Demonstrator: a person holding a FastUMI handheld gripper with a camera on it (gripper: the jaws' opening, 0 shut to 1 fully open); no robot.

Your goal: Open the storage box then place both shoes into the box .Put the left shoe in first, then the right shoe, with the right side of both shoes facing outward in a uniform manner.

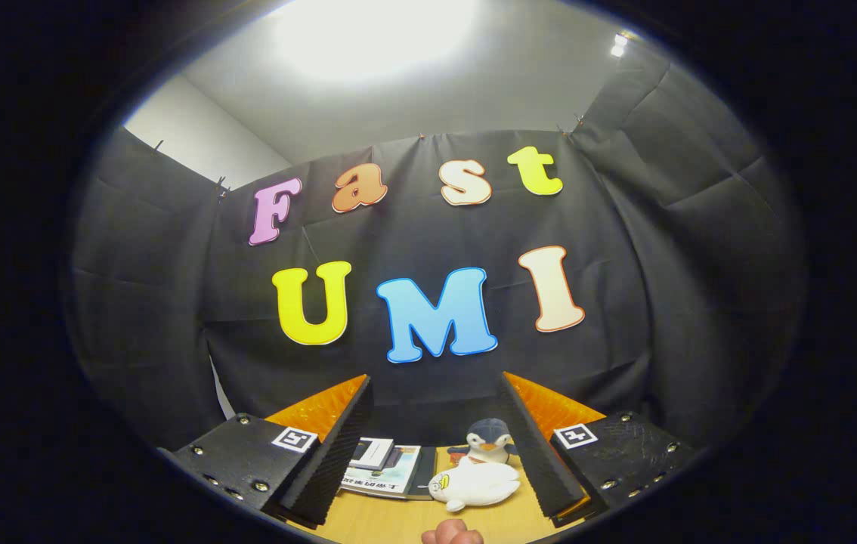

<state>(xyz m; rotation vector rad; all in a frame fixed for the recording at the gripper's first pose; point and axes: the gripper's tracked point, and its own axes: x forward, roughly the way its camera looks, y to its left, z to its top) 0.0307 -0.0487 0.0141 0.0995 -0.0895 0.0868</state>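
Gripper [436,453]: fingers spread wide apart, nothing between the pads, raised above the table [391,521] and aimed at the booth's black cloth wall. Between the fingers, on the wooden tabletop: a white plush seal [474,486] lying on its side, and just behind it a penguin plush [490,441] standing upright, the two touching or nearly so. Beside the seal, toward the left finger, a small stack of books [385,467] lies flat. A person's fingertips [453,535] show at the table's near edge. Storage box and shoes: location cannot be told from this view.
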